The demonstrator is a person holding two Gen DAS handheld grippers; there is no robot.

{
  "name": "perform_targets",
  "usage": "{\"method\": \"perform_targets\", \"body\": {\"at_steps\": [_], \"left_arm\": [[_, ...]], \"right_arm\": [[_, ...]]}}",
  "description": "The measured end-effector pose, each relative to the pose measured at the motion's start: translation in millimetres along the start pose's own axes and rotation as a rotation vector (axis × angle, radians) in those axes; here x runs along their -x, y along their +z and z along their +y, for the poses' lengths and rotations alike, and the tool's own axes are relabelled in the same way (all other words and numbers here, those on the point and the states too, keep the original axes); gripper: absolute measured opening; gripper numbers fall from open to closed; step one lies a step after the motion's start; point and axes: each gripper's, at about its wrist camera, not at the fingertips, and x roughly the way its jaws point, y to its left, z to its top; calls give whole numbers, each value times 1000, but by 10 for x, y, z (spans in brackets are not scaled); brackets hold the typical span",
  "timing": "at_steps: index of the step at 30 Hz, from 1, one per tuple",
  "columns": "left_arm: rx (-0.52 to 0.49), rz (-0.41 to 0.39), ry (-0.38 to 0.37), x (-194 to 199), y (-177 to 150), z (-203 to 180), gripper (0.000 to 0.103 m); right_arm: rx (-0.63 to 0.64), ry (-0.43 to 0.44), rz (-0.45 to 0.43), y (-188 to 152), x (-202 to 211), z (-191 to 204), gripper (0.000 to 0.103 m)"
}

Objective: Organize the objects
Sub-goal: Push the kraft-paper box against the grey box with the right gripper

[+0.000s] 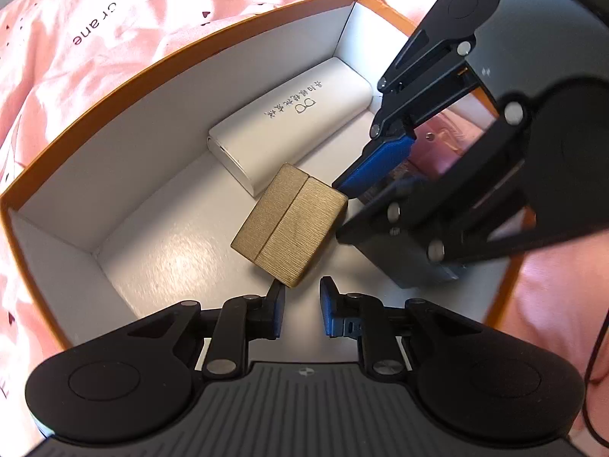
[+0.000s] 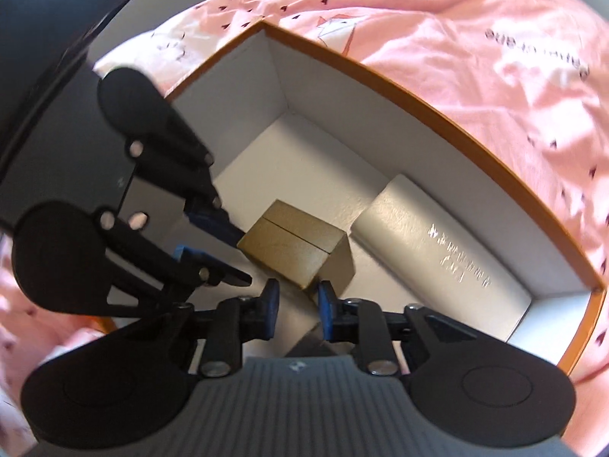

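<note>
Cardboard box point(image 1: 171, 114), orange outside and white inside, lies open on a pink bedcover point(image 1: 114, 19). Both claws reach down into it.

White case point(image 1: 297, 125): long, rounded and printed on top. It lies along the far wall of the box, ahead of the left claw point(image 1: 300, 289) and ahead and to the right of the right claw point(image 2: 297, 291). It is likely rigid and light.

Gold block point(image 1: 289, 221): small, brushed finish, with one seam across its top face. It rests on the box floor just beside the white case, skewed to the box walls. One corner lies at the fingertips of each claw.

Handling, as judged:
- Stiff and hard-edged; weight probably low to moderate.
- The brushed faces look smooth and may slip under the pads.
- The seam suggests a lid or two halves, so grip across both parts, not on one.
- Take hold on two opposite flat sides. A corner pinch would let it swivel.

Pose: each claw points steeply down at the floor of the box. They face each other across the block.

Claw state: both sets of jaws are narrow, nearly together. Nothing is visibly clamped in either one. One pad of each touches a block corner.
</note>
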Motion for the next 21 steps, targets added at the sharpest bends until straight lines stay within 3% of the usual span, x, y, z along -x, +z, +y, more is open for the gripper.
{"method": "perform_targets", "body": {"at_steps": [5, 8, 11, 13, 21], "left_arm": [[53, 34, -84, 149, -96, 5, 17], [74, 49, -61, 69, 115, 2, 17], [104, 67, -11, -17, 110, -29, 17], [121, 71, 12, -56, 128, -28, 17], [205, 56, -56, -159, 116, 176, 19]], "right_arm": [[-179, 105, 81, 29, 26, -123, 16], [-182, 80, 106, 60, -70, -111, 11], [-188, 74, 137, 58, -148, -163, 12], [-145, 37, 126, 71, -142, -104, 15], [-70, -21, -13, 84, -34, -126, 18]]}}
